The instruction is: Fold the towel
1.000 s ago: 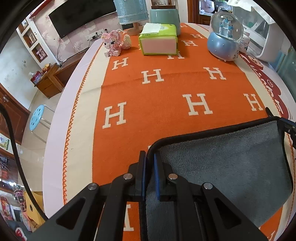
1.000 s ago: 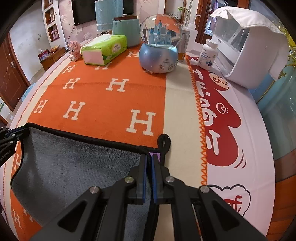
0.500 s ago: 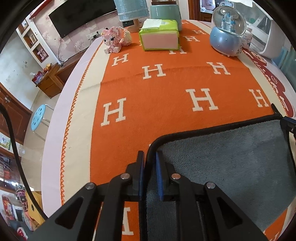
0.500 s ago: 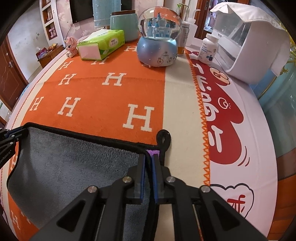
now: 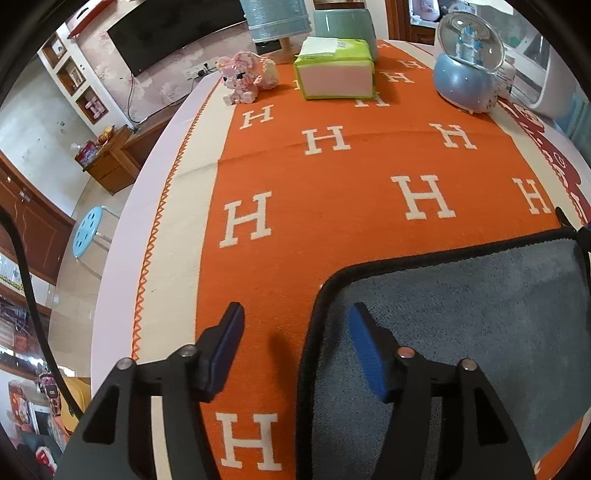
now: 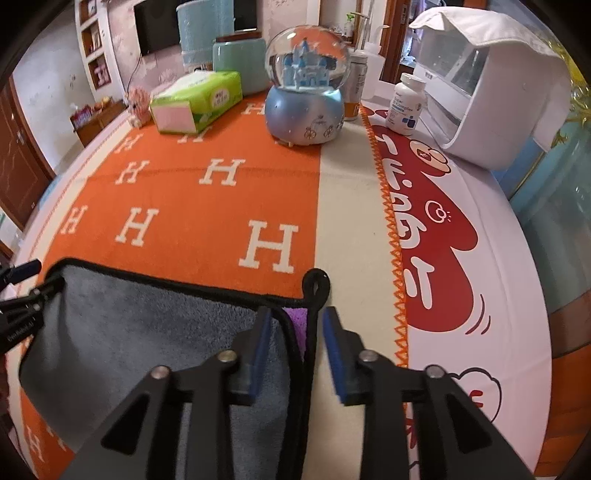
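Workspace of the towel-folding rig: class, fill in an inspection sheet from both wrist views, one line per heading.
Surface: orange blanket patterned with white H letters, over a white printed tablecloth.
Job's things: grey towel with black edging, lying flat, hanging loop at its corner.
Clutter: tissue pack, snow globe, pink block toy, pill bottle, white appliance.
Grippers: left gripper open astride the towel's edge; right gripper open astride the loop corner.
Cables: black cable at the left view's edge.
Surroundings: wall television, blue stool.
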A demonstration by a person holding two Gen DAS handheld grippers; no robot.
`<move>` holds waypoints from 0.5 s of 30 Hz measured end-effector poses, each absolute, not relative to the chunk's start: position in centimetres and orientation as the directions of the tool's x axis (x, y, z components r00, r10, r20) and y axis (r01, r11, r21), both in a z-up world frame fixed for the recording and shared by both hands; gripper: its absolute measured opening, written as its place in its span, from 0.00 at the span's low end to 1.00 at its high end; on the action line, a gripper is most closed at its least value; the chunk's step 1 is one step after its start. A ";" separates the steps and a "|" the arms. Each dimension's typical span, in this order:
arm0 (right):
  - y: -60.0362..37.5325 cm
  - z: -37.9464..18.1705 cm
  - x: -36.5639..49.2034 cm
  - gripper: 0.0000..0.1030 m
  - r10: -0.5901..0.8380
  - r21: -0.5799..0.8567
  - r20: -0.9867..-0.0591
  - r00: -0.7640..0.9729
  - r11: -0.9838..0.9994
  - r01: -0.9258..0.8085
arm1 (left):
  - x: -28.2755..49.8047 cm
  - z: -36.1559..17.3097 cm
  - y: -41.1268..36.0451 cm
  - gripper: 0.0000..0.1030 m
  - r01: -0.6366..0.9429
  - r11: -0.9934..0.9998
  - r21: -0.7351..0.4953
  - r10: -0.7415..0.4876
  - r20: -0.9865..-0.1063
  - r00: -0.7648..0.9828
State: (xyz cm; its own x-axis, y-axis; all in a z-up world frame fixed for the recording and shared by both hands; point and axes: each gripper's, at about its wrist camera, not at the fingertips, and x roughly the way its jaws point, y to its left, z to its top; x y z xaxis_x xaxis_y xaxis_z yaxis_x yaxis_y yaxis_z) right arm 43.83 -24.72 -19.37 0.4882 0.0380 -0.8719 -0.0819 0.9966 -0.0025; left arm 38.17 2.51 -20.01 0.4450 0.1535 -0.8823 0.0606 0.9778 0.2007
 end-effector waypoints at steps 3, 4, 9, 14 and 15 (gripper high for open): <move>-24.8 -19.1 43.8 0.41 0.044 0.006 -0.867 0.496 0.997 -0.077 | 38.3 -20.0 2.5 0.75 0.047 0.978 0.201 0.160 -0.883 0.441; -24.7 -19.0 43.8 0.41 0.041 0.003 -0.866 0.498 0.997 -0.078 | 38.2 -19.9 2.5 0.80 0.045 0.979 0.198 0.159 -0.884 0.441; -24.4 -18.8 43.4 0.42 0.052 0.012 -0.865 0.499 0.997 -0.083 | 38.1 -19.6 2.9 0.87 0.021 0.990 0.142 0.120 -0.898 0.424; -24.0 -18.4 42.6 0.42 0.066 0.029 -0.860 0.506 0.996 -0.081 | 37.8 -19.0 3.5 0.87 -0.018 0.995 0.099 0.097 -0.898 0.430; -24.0 -18.3 42.4 0.42 0.070 0.033 -0.859 0.507 0.996 -0.080 | 37.6 -18.9 3.5 0.87 -0.022 0.995 0.097 0.097 -0.895 0.436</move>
